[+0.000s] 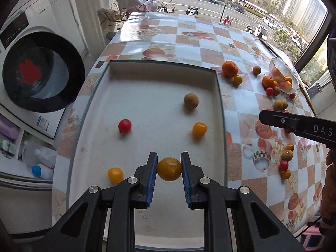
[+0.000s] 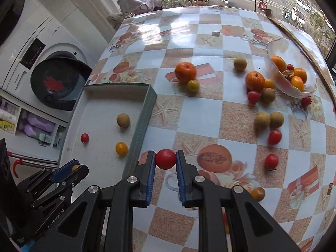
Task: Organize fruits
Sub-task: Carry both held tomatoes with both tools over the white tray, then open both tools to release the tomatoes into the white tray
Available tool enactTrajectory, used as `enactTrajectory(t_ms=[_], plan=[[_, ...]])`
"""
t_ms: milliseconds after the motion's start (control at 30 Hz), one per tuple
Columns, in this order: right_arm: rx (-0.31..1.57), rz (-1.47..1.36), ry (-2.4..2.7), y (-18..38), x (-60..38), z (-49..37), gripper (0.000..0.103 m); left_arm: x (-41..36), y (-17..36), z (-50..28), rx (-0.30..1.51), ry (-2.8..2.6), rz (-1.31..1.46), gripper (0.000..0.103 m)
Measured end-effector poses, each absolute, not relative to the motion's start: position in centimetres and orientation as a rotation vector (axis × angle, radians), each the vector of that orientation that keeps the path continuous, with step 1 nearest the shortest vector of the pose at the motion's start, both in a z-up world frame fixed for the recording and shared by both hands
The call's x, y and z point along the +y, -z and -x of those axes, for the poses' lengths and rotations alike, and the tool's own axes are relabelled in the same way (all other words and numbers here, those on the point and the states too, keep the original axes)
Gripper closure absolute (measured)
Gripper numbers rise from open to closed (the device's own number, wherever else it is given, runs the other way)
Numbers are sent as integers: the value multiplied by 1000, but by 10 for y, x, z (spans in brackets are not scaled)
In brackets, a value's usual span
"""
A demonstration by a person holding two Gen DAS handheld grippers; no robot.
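My left gripper (image 1: 169, 163) is shut on a yellow tomato (image 1: 169, 169) and holds it over the near part of the white tray (image 1: 147, 77). In the tray lie a red tomato (image 1: 124, 126), a brown longan (image 1: 191, 101) and two yellow tomatoes (image 1: 199, 129) (image 1: 115, 175). My right gripper (image 2: 165, 158) is shut on a red tomato (image 2: 165, 159), just right of the tray's green rim (image 2: 142, 113). The left gripper also shows in the right wrist view (image 2: 69, 171).
Loose fruit is scattered on the checkered tablecloth (image 2: 199, 113): oranges (image 2: 185, 72) (image 2: 255, 80), longans (image 2: 262, 120), red tomatoes (image 2: 274, 137) (image 2: 271, 161). A tipped glass bowl (image 2: 279, 50) holds more fruit at the right. A washing machine (image 1: 37, 71) stands left of the table.
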State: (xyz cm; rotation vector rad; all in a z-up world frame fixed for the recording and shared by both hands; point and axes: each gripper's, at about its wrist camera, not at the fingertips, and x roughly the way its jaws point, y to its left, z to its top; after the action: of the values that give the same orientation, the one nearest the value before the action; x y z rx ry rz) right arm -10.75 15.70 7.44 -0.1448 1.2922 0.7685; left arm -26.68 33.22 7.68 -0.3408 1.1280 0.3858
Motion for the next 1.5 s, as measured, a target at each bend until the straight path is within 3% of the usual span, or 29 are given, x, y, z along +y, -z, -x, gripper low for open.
enactTrajectory(t_ms=[433,900,933,967,1000,1033,1200,1333,1500], plan=[[1366,279,-931,-52,252,160,82,377,-48,326,1195,-523,415,79],[1431,400,-896,-18,274,174,80,382,-30,329,1242,-540,363,77],[1437,401,-894,-16,274,173,74,382,-30,328,1244,-542,353,65],[1442,403,-891,-15,274,173,65,382,-31,327,1247,-545,345,34],[1439,396,-894,-15,274,173,58,381,-33,328,1230,-550,337,26],[1434,400,-890,-16,275,173,42,380,-37,328,1206,-549,326,25],[1433,395,-901,-17,276,174,35,378,-35,322,1232,-535,293,25],[1441,328,-920,-24,275,171,21,379,-37,320,1234,-534,295,25],[1409,255,-913,-42,267,162,21,373,-44,311,1231,-514,264,25]])
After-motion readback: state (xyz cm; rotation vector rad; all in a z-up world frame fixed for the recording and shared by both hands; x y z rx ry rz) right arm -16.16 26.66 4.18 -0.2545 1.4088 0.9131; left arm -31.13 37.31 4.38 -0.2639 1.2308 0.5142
